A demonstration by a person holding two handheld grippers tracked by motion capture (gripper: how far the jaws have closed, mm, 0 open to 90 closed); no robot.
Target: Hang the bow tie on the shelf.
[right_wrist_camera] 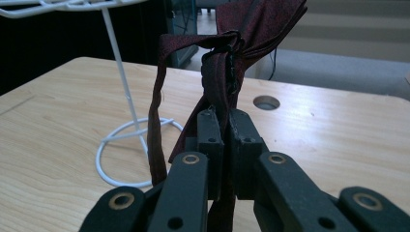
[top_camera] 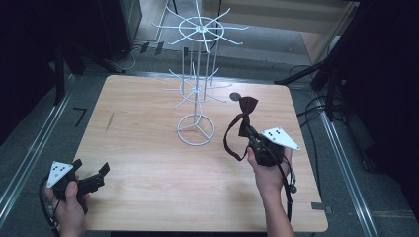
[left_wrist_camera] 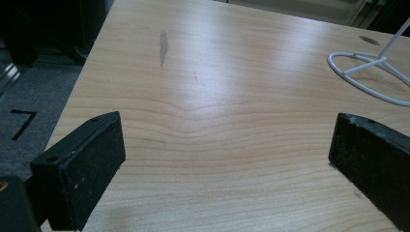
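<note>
A dark red bow tie with its neck strap hanging in a loop is held up above the table's right side. My right gripper is shut on the bow tie, its jaws pressed together on the fabric below the knot. The strap droops to the left of the jaws. A white wire display stand with radiating hooks rises from a ring base at the table's middle; the ring base also appears behind the strap. My left gripper rests open at the table's near left corner, its pads wide apart over bare wood.
The wooden table has a round cable hole near its far right edge and a grey smear at the left. Dark stands and cables surround the table on a grey floor.
</note>
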